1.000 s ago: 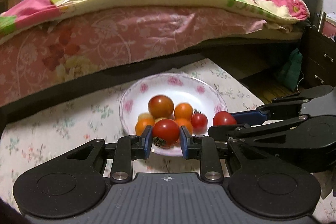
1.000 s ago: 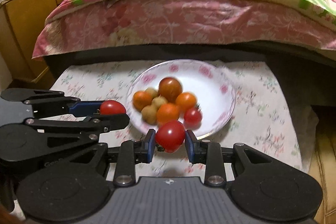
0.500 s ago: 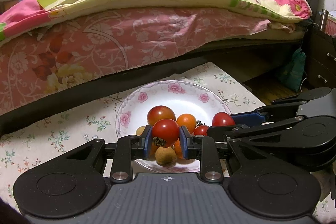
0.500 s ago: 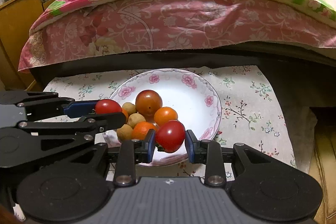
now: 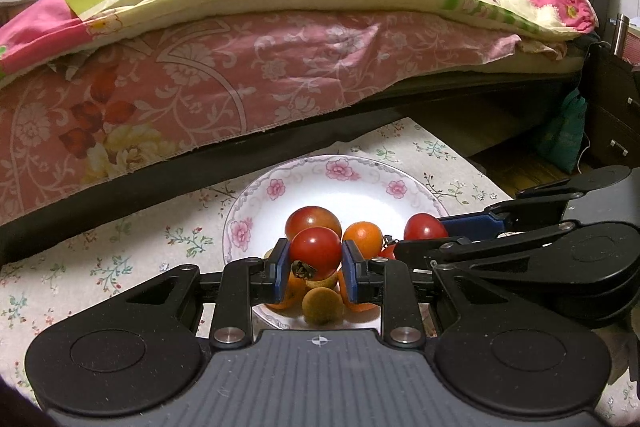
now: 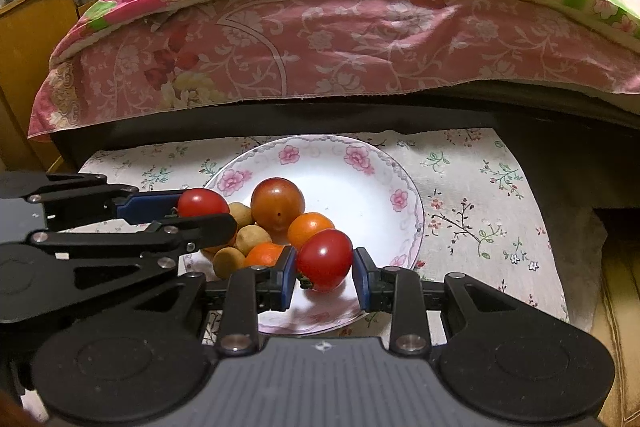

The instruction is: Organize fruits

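Now both tongs over floral plate [image 6: 404, 201], nearer than before: left tongs [image 5: 315, 269] grip red tomato [image 5: 315, 253], right tongs [image 6: 325, 277] grip second tomato [image 6: 325, 259]; release looks next.

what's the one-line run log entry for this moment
left gripper: shut on red tomato | right gripper: shut on second red tomato | both over plate of fruit

Both held tomatoes are now carried over the plate [image 6: 408, 187]: the left gripper's tomato [image 5: 315, 253] above the fruit pile [image 5: 320, 291], the right gripper's tomato [image 6: 325, 259] above the plate's near part beside it.
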### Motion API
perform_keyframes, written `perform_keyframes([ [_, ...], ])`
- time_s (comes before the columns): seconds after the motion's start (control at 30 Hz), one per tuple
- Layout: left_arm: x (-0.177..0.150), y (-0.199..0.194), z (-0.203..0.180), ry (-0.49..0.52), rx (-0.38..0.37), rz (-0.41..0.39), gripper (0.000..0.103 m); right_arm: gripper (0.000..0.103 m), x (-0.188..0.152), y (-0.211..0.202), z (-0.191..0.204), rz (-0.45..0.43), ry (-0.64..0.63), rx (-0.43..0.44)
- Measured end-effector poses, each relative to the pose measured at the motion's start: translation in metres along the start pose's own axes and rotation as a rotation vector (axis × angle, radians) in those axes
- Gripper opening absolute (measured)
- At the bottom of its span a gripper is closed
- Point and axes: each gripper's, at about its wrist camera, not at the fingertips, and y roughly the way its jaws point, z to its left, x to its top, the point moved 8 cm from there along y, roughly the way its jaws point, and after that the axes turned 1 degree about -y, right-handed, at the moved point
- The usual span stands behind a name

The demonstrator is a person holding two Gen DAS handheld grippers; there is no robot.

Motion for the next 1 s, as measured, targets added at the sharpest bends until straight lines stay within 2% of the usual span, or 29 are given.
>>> perform_keyframes([
  [1.0,0.007,0.024,0.008,-0.006,-0.001,-0.001,0.033,0.031,0.008,0.021,-0.008,-0.010,0.013,-0.002],
])
